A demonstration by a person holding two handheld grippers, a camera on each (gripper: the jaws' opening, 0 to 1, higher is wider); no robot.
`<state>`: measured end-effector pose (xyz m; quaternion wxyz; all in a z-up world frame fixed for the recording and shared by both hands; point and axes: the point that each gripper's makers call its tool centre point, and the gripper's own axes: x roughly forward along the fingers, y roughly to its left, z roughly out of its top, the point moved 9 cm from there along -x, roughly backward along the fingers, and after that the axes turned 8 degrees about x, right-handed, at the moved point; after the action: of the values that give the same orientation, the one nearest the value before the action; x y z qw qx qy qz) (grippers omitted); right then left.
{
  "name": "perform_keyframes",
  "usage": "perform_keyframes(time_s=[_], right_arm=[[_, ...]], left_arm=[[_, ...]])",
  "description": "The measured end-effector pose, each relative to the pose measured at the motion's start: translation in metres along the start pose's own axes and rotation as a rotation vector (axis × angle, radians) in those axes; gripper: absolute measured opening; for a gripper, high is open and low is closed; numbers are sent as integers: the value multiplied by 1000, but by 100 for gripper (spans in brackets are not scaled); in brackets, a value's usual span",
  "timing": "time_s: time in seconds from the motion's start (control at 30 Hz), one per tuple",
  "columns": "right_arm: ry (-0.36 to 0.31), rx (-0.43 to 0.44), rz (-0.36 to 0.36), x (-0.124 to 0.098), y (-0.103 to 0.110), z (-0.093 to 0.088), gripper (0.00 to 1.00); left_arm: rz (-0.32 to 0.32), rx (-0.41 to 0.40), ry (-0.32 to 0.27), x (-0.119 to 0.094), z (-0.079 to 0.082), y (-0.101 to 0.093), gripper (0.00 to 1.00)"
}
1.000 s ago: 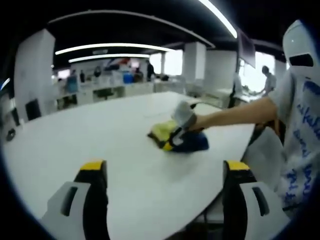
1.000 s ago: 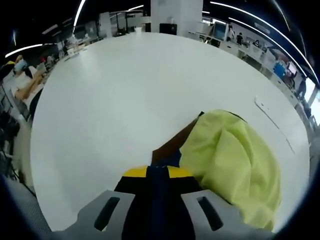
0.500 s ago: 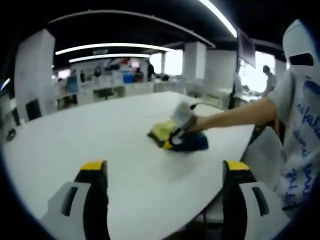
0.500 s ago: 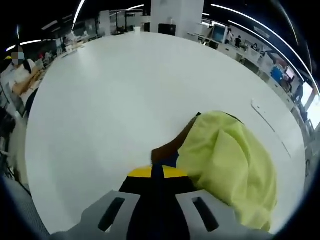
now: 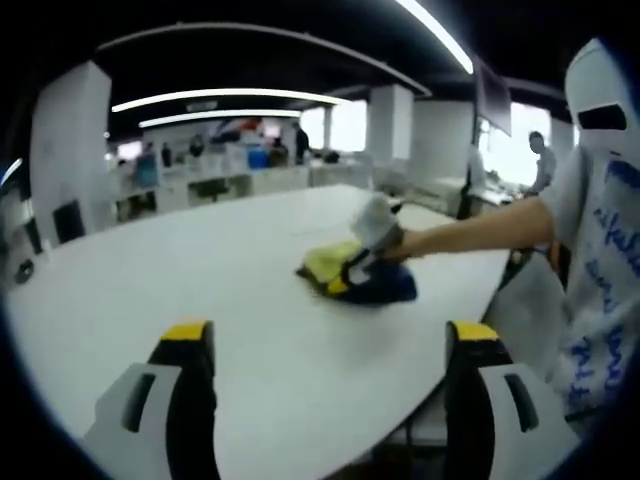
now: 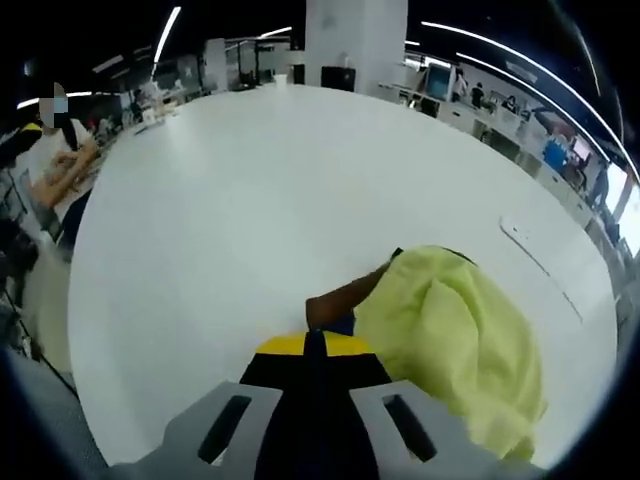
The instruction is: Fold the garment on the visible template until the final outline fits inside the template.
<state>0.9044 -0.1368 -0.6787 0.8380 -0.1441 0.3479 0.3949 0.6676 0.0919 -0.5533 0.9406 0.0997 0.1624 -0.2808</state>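
Garment (image 6: 450,330) — one, yellow-green and navy, on white table (image 6: 230,210), right tongs (image 6: 315,350) clamping its edge, left tongs (image 5: 335,345) wide apart — holding nothing.

The left gripper view looks low across the white worktop (image 5: 150,270) from well back. The right gripper view sits right over the garment (image 6: 450,330). Both share worktop and garment.

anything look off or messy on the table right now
Yes: the yellow-green, navy and brown garment lies in a bunched, wrinkled heap on the white table, not flat. I can make out no template outline around it. The right gripper is shut on its navy edge, while the left gripper is open, well short of it.
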Motion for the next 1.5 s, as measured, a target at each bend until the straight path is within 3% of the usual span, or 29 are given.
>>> perform_keyframes(time_s=[0.3,0.93,1.5], right_arm=[[-107,18,-5,-41,5,5,3],[-250,55,-60,-133,-2,-4,3],[-324,22,-47,-211,-21,-25,3]], left_arm=[[-10,15,5,1,1,-7,91],[-40,54,-26,10,10,-21,91],[-9,52,19,28,22,-73,90]])
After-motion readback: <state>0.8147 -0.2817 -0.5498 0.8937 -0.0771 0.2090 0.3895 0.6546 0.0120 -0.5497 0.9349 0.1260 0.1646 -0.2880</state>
